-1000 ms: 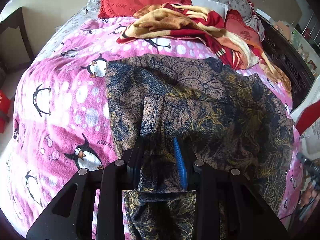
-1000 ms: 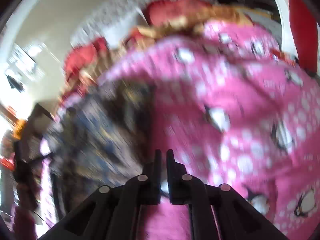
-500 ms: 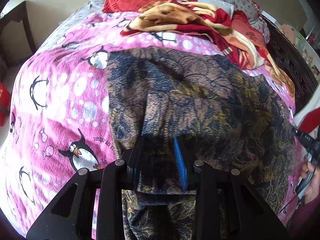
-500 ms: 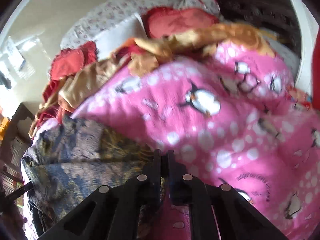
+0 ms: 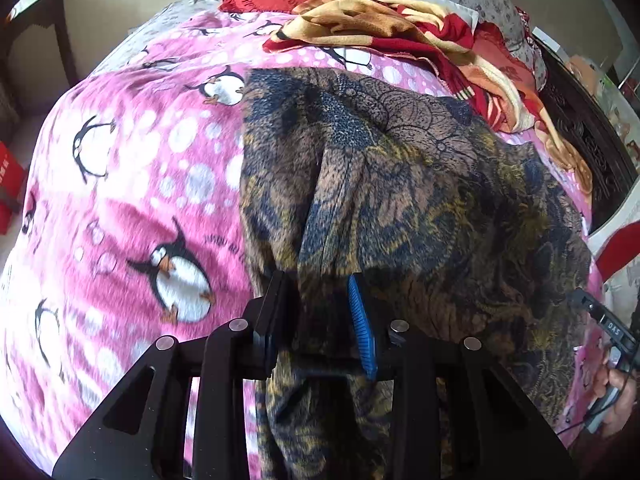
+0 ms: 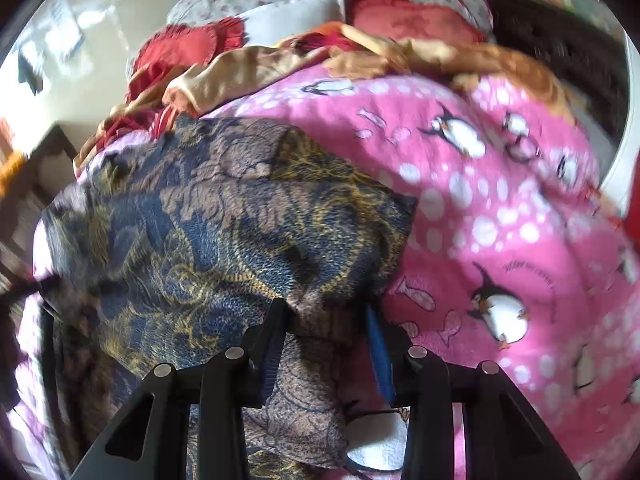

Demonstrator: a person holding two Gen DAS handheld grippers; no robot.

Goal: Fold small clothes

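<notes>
Lying across a pink penguin blanket [image 5: 132,168] on the bed, the dark patterned garment [image 5: 400,184] fills the middle of the left wrist view. The left hand-held gripper [image 5: 320,300], at the lower centre of that frame, has its jaws partly closed, pinching a bunched fold of the garment. The right hand-held gripper [image 6: 326,324], low in its own view, has just been opening; the garment's edge sits between its parted jaws, and whether the pads press it I cannot tell.

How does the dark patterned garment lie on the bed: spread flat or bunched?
Bunched: the dark patterned garment lies in ridges and overlapping layers on the pink penguin blanket, not flat.
</notes>
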